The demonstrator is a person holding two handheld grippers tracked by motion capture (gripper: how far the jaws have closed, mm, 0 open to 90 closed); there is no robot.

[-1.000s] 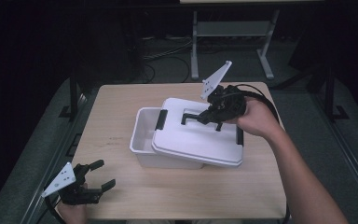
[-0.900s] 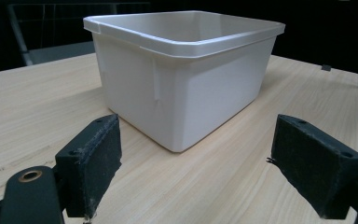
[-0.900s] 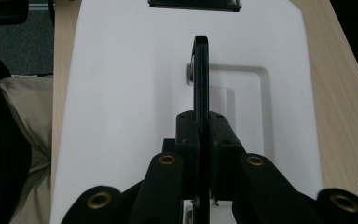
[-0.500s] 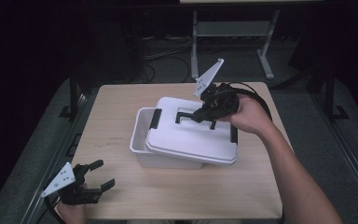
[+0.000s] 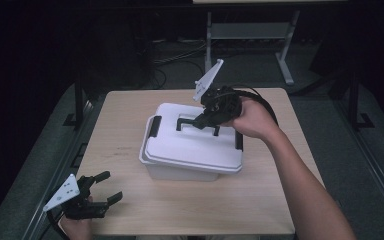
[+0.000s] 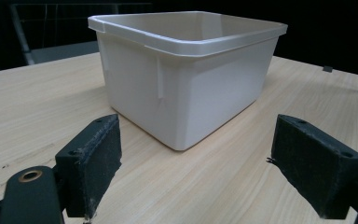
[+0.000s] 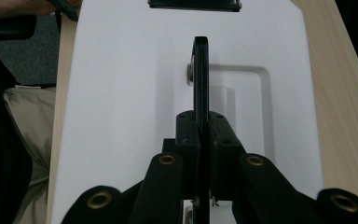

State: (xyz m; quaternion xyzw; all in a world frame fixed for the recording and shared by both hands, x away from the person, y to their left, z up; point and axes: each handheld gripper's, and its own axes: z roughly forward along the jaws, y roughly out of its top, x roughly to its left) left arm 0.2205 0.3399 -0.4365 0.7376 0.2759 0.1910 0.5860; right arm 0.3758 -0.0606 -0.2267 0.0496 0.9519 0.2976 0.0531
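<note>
From above, the right tool (image 5: 203, 121) clamps the black handle (image 5: 198, 123) on the lid (image 5: 190, 147), which sits askew on the bin (image 5: 177, 172) mid-counter (image 5: 125, 145). Along the left tool (image 6: 198, 177), jaws stand apart, facing the bin. Along the right tool, pads (image 7: 188, 133) pinch the handle.

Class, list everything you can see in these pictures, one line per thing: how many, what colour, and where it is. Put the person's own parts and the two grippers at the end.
Box: 1, white plastic, middle of the table.
Lid: 1, white, lying on the box, slightly askew.
Lid handle: 1, black, standing upright on top of the lid.
Side clips: 2, black, at the lid's two short ends.
Table: 1, light wood, under everything.
Metal stand: 1, grey, on the floor behind the table.
Cables: several, black, on the floor behind the table.
Right hand: 1, over the lid.
Right gripper: 1, black, shut on the lid handle.
Left gripper: 1, black, open, at the table's near left corner.
</note>
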